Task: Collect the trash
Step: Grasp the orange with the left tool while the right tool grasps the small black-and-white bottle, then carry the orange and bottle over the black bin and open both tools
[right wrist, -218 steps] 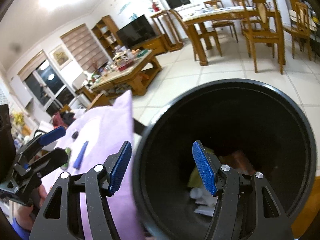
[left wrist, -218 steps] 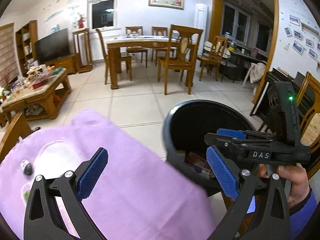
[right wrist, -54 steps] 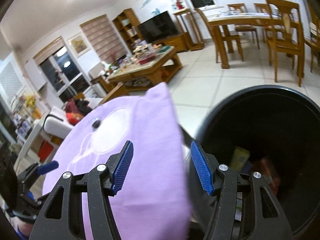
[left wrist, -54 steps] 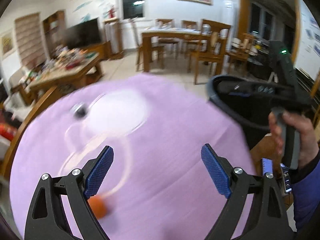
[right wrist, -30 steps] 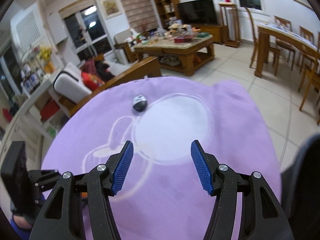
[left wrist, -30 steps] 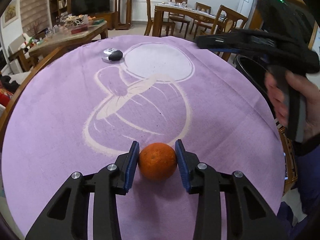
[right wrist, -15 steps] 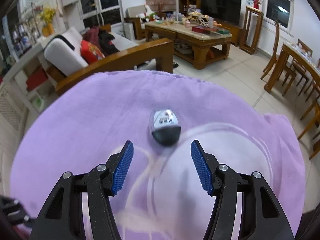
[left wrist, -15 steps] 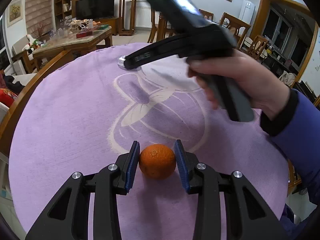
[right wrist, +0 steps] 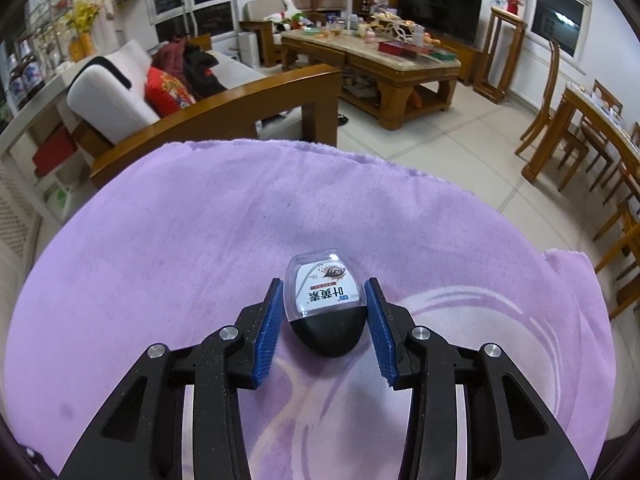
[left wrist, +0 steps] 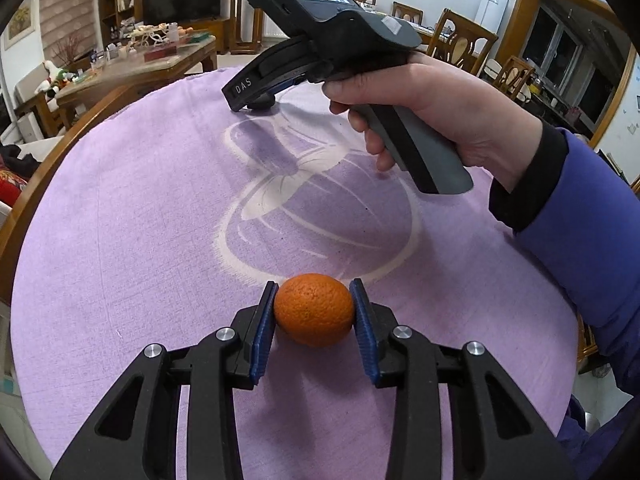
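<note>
My left gripper (left wrist: 314, 320) is shut on an orange (left wrist: 313, 309) that rests on the purple cloth (left wrist: 120, 220) near the front of the round table. My right gripper (right wrist: 326, 316) is closed around a small egg-shaped case (right wrist: 326, 308) with a clear labelled top and black base, lying on the cloth; its blue pads (right wrist: 269, 328) touch or nearly touch the sides. In the left wrist view the right gripper's body, held by a hand, hangs over the far side of the table, and its fingers are hidden there.
The table's wooden edge (left wrist: 24, 184) shows at the left. Beyond it stand a wooden sofa (right wrist: 224, 108), a cluttered coffee table (right wrist: 384, 60) and dining chairs (right wrist: 560, 112). The person's blue sleeve (left wrist: 580, 248) crosses the right side of the table.
My right gripper has moved forward over the small case and its jaws have closed in on it. My left gripper still holds the orange in the same spot.
</note>
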{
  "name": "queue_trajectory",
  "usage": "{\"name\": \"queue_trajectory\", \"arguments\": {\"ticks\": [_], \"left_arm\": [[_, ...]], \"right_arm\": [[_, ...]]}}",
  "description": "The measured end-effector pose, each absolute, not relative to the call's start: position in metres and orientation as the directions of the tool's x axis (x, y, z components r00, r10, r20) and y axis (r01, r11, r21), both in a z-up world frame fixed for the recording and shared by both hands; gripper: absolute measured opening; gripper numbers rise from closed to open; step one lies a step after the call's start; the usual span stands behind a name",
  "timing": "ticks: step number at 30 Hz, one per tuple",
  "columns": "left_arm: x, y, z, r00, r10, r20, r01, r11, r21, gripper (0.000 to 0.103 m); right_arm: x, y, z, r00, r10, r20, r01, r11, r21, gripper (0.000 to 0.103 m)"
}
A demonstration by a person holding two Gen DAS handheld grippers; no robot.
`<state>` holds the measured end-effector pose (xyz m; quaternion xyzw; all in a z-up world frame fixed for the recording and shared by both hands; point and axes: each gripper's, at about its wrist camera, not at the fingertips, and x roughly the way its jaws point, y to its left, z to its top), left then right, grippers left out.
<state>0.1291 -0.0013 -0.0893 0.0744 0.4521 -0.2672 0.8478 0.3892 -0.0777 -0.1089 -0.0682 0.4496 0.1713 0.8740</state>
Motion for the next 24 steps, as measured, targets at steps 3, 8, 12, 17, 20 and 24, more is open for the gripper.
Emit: {"name": "queue_trajectory", "arguments": {"ticks": [3, 8, 12, 17, 20, 24], "left_arm": [[0.127, 0.001, -0.085, 0.463, -0.395, -0.793, 0.515, 0.849, -0.122, 0.035], [0.125, 0.0, -0.077, 0.49, -0.394, -0.777, 0.519, 0.848, -0.103, 0.035], [0.123, -0.01, -0.061, 0.527, -0.402, -0.749, 0.532, 0.843, -0.079, 0.035], [0.121, -0.034, -0.039, 0.561, -0.431, -0.707, 0.561, 0.826, -0.058, 0.035], [0.116, -0.059, -0.028, 0.575, -0.462, -0.676, 0.595, 0.803, -0.043, 0.035], [0.111, -0.09, -0.019, 0.577, -0.495, -0.65, 0.64, 0.768, -0.016, 0.035]], "right_arm": [[0.379, -0.089, -0.104, 0.528, 0.289, -0.799, -0.361, 0.927, 0.096, 0.041], [0.348, -0.105, -0.088, 0.542, 0.355, -0.762, -0.37, 0.915, 0.164, 0.041], [0.314, -0.126, -0.068, 0.576, 0.401, -0.713, -0.372, 0.905, 0.208, 0.041], [0.269, -0.168, -0.041, 0.629, 0.446, -0.637, -0.357, 0.893, 0.273, 0.041], [0.246, -0.198, -0.028, 0.664, 0.458, -0.592, -0.336, 0.889, 0.312, 0.041], [0.209, -0.251, -0.013, 0.716, 0.451, -0.533, -0.291, 0.887, 0.359, 0.041]]}}
